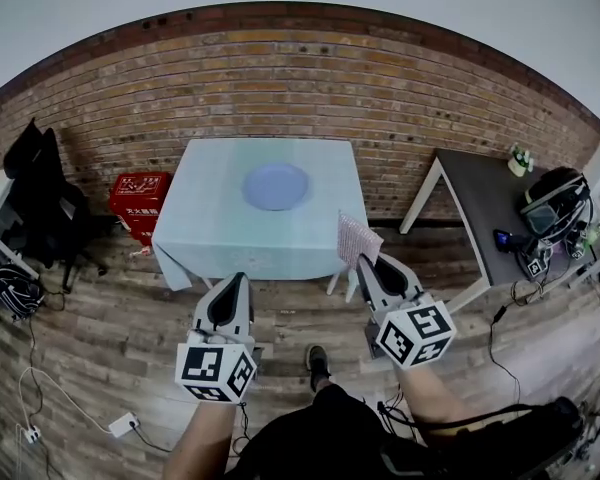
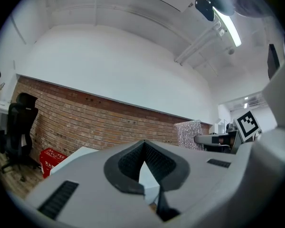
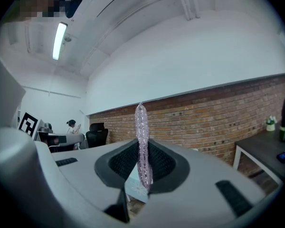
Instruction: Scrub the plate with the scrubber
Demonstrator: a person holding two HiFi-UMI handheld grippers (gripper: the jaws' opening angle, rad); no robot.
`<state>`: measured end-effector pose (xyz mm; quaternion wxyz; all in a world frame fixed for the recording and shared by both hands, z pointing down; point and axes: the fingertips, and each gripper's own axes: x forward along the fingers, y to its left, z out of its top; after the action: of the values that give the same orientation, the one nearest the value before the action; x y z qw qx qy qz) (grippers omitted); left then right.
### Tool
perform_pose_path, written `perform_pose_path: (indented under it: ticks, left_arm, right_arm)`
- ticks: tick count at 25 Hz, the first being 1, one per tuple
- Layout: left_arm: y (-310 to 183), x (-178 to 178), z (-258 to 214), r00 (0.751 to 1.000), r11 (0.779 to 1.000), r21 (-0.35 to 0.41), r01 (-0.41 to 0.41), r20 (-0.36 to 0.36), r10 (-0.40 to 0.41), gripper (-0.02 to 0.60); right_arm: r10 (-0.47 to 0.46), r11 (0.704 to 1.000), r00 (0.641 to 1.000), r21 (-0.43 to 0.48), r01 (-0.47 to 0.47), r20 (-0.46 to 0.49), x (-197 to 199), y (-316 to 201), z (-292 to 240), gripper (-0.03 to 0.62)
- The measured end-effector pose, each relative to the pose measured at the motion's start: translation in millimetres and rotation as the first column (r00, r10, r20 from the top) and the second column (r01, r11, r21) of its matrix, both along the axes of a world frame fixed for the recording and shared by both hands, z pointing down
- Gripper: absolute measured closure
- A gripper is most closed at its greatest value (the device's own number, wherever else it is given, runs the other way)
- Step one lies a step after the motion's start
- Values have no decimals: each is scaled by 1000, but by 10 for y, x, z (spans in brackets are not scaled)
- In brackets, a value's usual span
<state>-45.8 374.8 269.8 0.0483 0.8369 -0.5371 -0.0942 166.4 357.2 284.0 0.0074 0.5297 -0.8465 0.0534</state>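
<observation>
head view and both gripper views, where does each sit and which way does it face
Head view: on person's head, facing down at table and plate; both tools, forearms show.
Left gripper view: on left tool, along shut jaws toward brick wall.
Right gripper view: on right tool, along jaws shut on scrubber.
Both gripper views share that wall.

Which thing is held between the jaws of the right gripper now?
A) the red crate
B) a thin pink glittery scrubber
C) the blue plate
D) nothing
B: its own view shows the right gripper clamped on the scrubber, which stands upright between the pads.
</observation>
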Motion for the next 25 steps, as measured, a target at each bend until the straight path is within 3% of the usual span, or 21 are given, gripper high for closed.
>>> perform_pose_path:
  ticks: [9, 25]
  left_arm:
    - [-743, -31, -58, 999, 999, -16, 34, 19, -34, 581]
    - [-2181, 450, 54, 996, 994, -89, 69, 68, -63, 581]
  right_arm:
    - [-60, 998, 997, 4, 60, 43, -6, -845, -37, 528]
    - [-97, 994, 992, -36, 100, 80, 470, -2212, 100, 528]
